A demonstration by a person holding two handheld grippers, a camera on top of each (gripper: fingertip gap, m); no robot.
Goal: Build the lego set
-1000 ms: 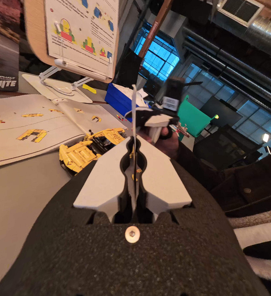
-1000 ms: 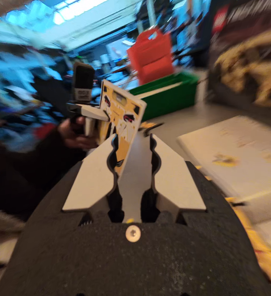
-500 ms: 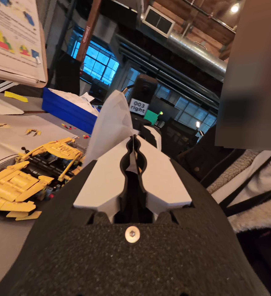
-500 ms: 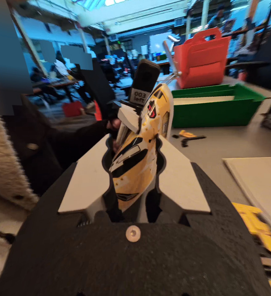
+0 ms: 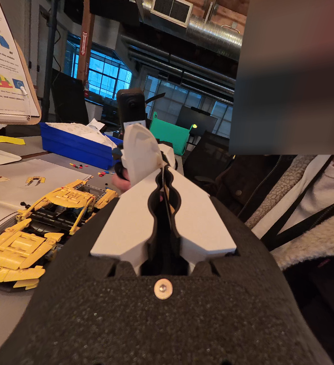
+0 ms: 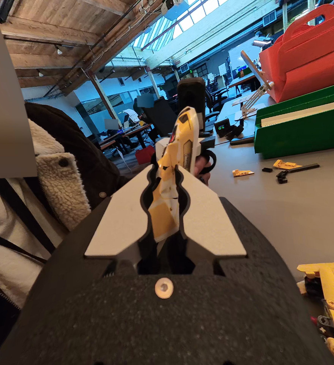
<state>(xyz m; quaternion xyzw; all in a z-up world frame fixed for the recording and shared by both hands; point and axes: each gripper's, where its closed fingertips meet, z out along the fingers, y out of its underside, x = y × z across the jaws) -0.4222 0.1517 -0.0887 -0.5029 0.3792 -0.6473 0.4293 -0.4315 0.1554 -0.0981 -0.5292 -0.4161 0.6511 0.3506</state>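
Observation:
A sticker sheet, yellow-printed on one side (image 6: 165, 213) and white on the back (image 5: 140, 154), is held up between both grippers in front of the person. My left gripper (image 5: 163, 170) is shut on one thin edge of it. My right gripper (image 6: 165, 167) is shut on the other end, and the sheet is bent and creased between its jaws. Each gripper shows behind the sheet in the other's view. The partly built yellow Lego car (image 5: 43, 217) sits on the grey table to the left and also shows in the right wrist view (image 6: 330, 286).
An open instruction booklet (image 5: 2, 187) lies under the car. A blue bin (image 5: 73, 144), a green bag (image 5: 168, 136) and a paper stand (image 5: 6, 69) are behind. A green bin (image 6: 300, 134), a red bag (image 6: 310, 59) and loose yellow pieces (image 6: 241, 173) and black pieces (image 6: 302, 167) are on the table. My left and right fingertips are right by each other. It is some 20 cm from my right tips to the partly built yellow Lego car (image 5: 43, 217).
The right gripper's jaws have closed from open onto the sticker sheet, and the flat sheet has bent and creased. Both grippers have swung round toward the person.

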